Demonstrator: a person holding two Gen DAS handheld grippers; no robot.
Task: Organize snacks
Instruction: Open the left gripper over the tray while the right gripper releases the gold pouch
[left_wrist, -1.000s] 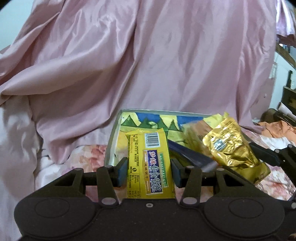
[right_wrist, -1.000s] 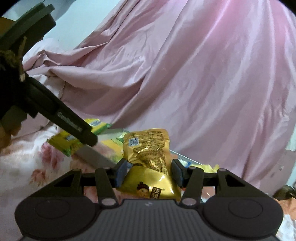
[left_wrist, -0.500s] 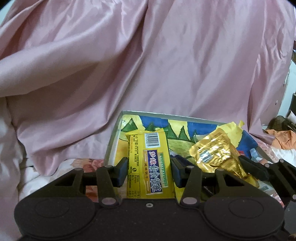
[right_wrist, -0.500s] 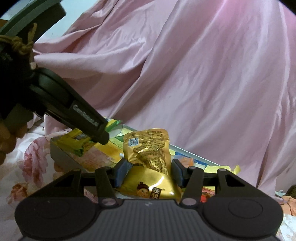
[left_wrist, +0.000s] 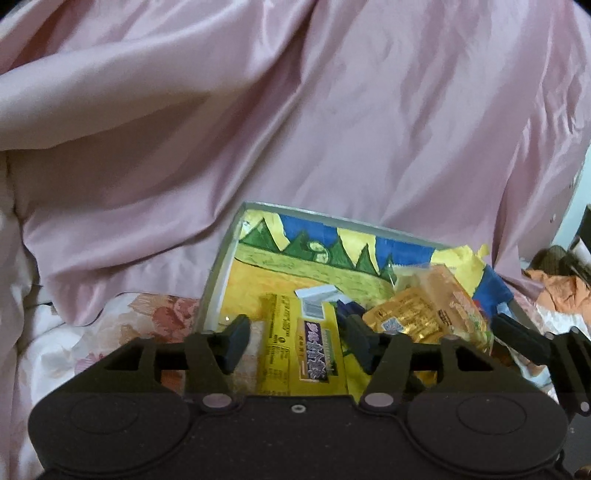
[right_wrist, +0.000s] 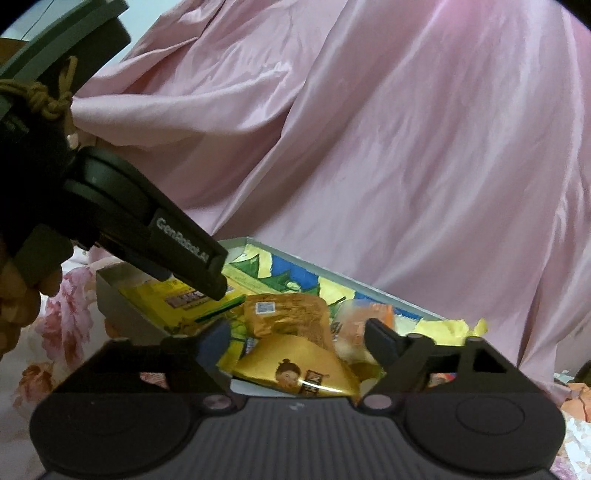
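Pink satin sheet (left_wrist: 332, 129) fills the back, the painted box (left_wrist: 236, 258) sits on the bed. Inside lies the yellow biscuit pack (left_wrist: 295, 350), flat, light and stiffish; pinch its long edges. Beside it the gold pouch (right_wrist: 291, 321), slick and crinkly. Left tongs (left_wrist: 291, 339) spread wide, right tongs (right_wrist: 291, 343) spread wide too.

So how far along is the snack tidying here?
Nearly through this step. The yellow packet and gold packet both lie in the painted box, beside an orange packet. The left tool and right tool are open, holding nothing. No loose snacks show outside the box.
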